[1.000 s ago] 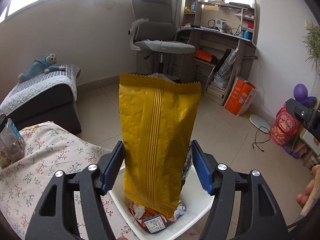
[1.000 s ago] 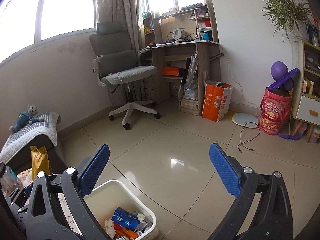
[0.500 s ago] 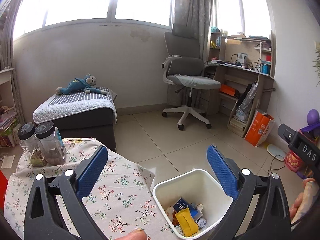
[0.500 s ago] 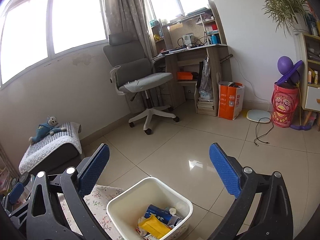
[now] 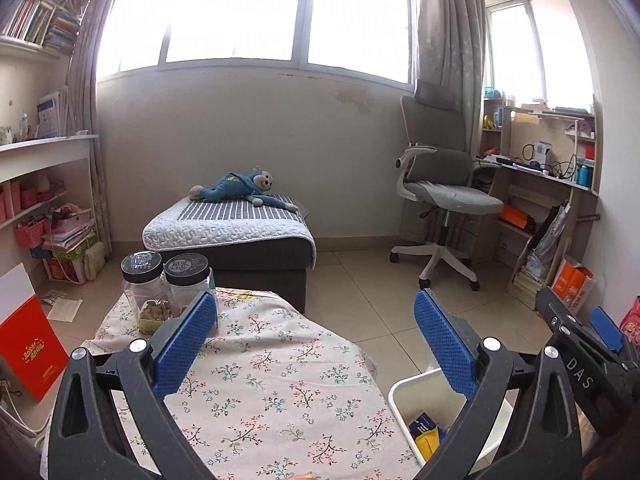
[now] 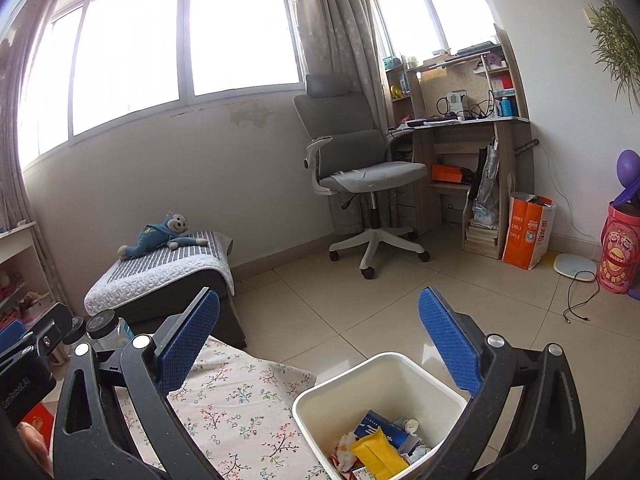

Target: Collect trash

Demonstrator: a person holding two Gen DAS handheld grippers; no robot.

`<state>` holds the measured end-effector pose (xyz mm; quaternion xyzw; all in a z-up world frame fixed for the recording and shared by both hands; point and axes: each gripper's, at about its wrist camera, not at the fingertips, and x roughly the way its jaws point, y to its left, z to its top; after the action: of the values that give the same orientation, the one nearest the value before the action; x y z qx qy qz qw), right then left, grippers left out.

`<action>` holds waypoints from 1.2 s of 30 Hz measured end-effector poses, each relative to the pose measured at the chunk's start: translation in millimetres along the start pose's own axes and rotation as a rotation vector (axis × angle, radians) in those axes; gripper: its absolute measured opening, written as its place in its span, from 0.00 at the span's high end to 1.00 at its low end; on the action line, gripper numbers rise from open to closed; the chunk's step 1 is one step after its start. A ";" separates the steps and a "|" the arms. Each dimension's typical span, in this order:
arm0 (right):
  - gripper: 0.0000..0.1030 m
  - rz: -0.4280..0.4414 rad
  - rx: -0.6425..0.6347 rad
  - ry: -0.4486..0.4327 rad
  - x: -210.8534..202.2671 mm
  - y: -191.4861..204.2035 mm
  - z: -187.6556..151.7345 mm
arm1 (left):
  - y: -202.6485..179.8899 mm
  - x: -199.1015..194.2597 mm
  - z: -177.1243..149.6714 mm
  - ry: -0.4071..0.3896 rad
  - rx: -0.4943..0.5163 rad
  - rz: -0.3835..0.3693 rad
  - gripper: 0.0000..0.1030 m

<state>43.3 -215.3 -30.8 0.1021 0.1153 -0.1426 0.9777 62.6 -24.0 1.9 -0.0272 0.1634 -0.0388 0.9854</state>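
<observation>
Left tongs (image 5: 312,344), released and empty, have let go of the tall yellow foil snack bag (image 6: 378,458), which now lies inside the white plastic waste bin (image 6: 320,390) beside the floral-clothed bench (image 5: 276,392). Right tongs (image 6: 320,344) likewise gape empty; the bench's visible part shows no further litter.

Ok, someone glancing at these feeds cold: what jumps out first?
Probably the white bin beside the flowered tablecloth, with a yellow snack bag lying on the trash inside. Next, the wide-open blue-padded left gripper and right gripper, both empty. Farther back, a blue plush monkey lies on the striped ottoman.
</observation>
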 end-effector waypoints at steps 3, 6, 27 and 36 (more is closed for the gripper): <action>0.07 0.019 -0.015 0.003 2.5 9.1 -2.3 | 9.4 1.9 0.3 0.003 -0.009 0.018 0.06; 0.07 0.035 -0.027 0.006 3.1 16.2 -4.5 | 14.9 4.5 -0.7 0.013 -0.012 0.026 0.06; 0.07 0.011 -0.056 -0.035 -1.0 15.2 -0.4 | 3.8 13.2 -1.9 -0.004 -0.004 0.035 0.06; 0.07 -0.038 -0.064 -0.034 1.1 1.3 1.9 | -14.7 19.8 -1.5 0.008 0.001 -0.002 0.06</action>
<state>45.1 -214.8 -29.0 0.0662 0.1049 -0.1588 0.9795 79.8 -40.4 -4.9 -0.0265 0.1672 -0.0401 0.9847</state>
